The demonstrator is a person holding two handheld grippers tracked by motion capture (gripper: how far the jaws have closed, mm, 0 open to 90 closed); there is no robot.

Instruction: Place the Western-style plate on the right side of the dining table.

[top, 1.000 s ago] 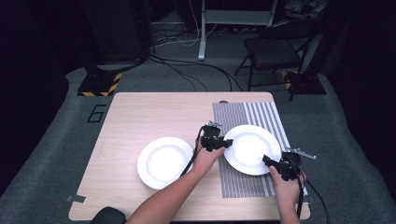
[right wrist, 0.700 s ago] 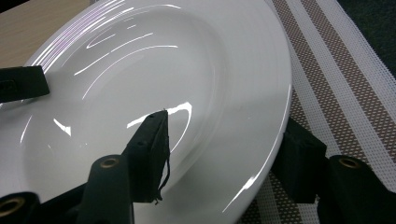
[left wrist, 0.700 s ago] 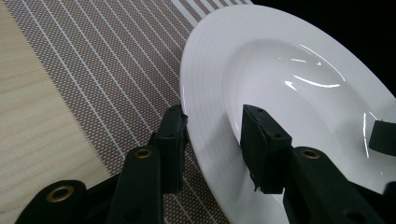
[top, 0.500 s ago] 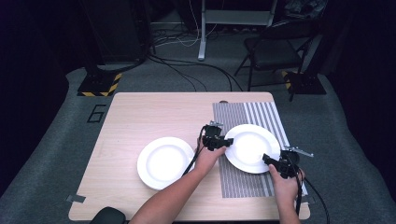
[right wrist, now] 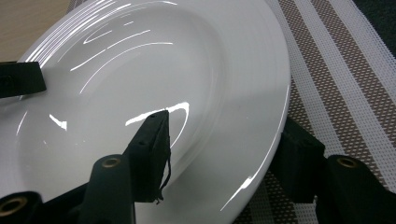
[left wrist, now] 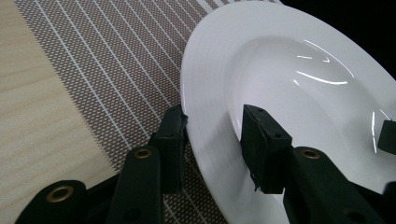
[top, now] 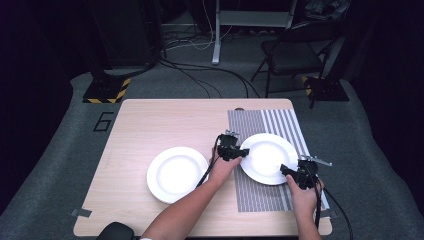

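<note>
The right plate lies on the striped mat. The left gripper straddles its left rim, the right gripper its near-right rim. Whether either pair of half-open jaws presses the rim, I cannot tell. Another plate sits left, on bare table.

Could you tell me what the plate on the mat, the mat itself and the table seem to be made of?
Plate: probably glazed ceramic; white, glossy, with sharp light streaks. Mat: looks like woven plastic mesh; fine brown-and-white weave in stripes, matte. Table: pale wood or wood-look laminate; faint straight grain, dull finish.
</note>
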